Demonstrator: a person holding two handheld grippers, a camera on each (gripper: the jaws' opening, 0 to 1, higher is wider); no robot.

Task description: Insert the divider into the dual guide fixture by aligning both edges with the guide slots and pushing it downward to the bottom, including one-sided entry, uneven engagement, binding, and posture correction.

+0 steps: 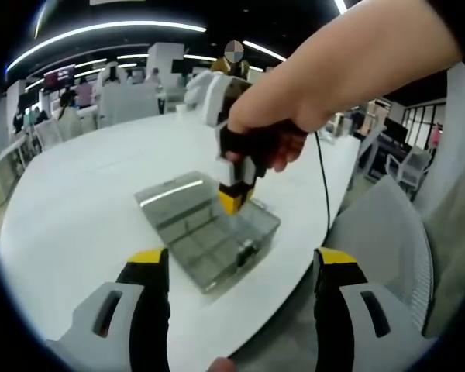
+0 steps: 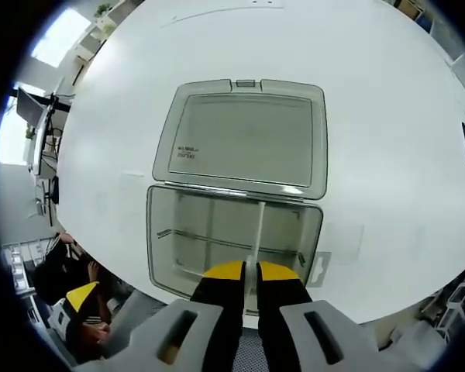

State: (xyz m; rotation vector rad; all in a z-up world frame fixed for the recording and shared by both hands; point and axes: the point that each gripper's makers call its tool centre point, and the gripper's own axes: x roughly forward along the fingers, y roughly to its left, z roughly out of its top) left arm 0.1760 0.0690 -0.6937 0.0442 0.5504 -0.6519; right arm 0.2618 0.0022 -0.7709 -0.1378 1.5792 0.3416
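A clear plastic box (image 2: 234,248) sits open on a white table (image 2: 372,116), near the table's edge. Its lid (image 2: 242,139) is flipped back flat on the far side, a small label at one corner. Inside the box a long partition runs from left to right, splitting it into compartments.

In the right gripper view the right gripper (image 2: 250,273) stands right over the near wall of the box, its yellow-tipped jaws drawn almost together on a thin, pale divider (image 2: 259,229) — the strip runs from between the tips away across the box toward the hinge, standing on edge. Whether both its ends sit in their slots cannot be told.

In the left gripper view the same tool comes down from above, a hand (image 1: 294,124) wrapped round its grip, its yellow tip at the box's far side. The left gripper (image 1: 244,263) hangs back over the near table edge, its jaws spread wide with nothing between them — a grey mesh chair (image 1: 387,232) stands just to the right.
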